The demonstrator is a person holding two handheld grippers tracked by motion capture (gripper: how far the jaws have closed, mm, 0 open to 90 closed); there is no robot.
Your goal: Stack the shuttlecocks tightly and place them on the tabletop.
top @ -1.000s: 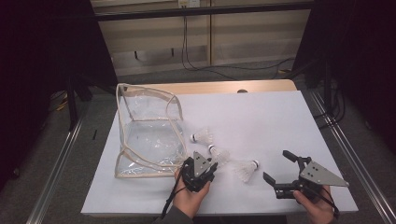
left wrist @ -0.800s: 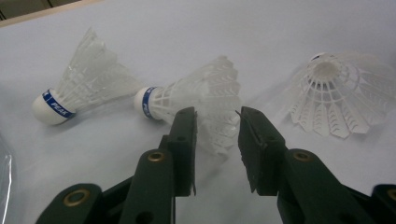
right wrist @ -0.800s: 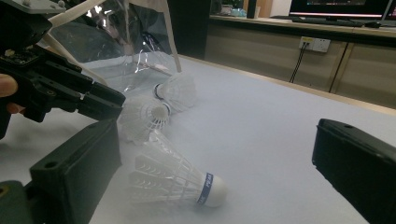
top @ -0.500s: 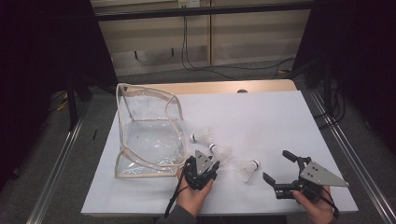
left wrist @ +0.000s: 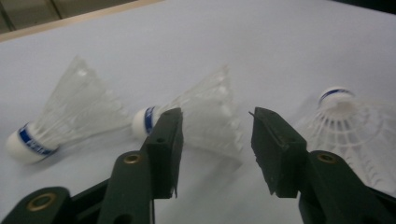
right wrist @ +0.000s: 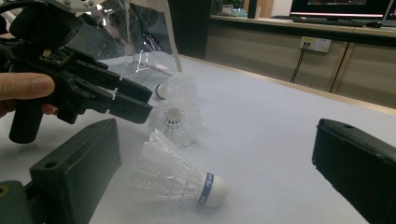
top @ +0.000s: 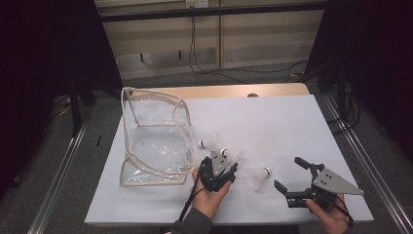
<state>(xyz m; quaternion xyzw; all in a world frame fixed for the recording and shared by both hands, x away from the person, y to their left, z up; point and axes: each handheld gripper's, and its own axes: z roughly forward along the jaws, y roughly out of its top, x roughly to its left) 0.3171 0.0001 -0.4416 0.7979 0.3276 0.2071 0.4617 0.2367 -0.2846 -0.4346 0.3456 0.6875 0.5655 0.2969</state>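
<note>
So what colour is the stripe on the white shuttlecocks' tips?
Blue band, clearest in the left gripper view.

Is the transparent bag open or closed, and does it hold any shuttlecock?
Open and empty: the transparent bag gapes at its top, nothing lies inside, and three shuttlecocks lie outside on the table.

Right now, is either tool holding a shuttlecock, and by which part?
No. The left tool has just been opening around the middle shuttlecock's skirt without pressing it; the right tool is open.
</note>
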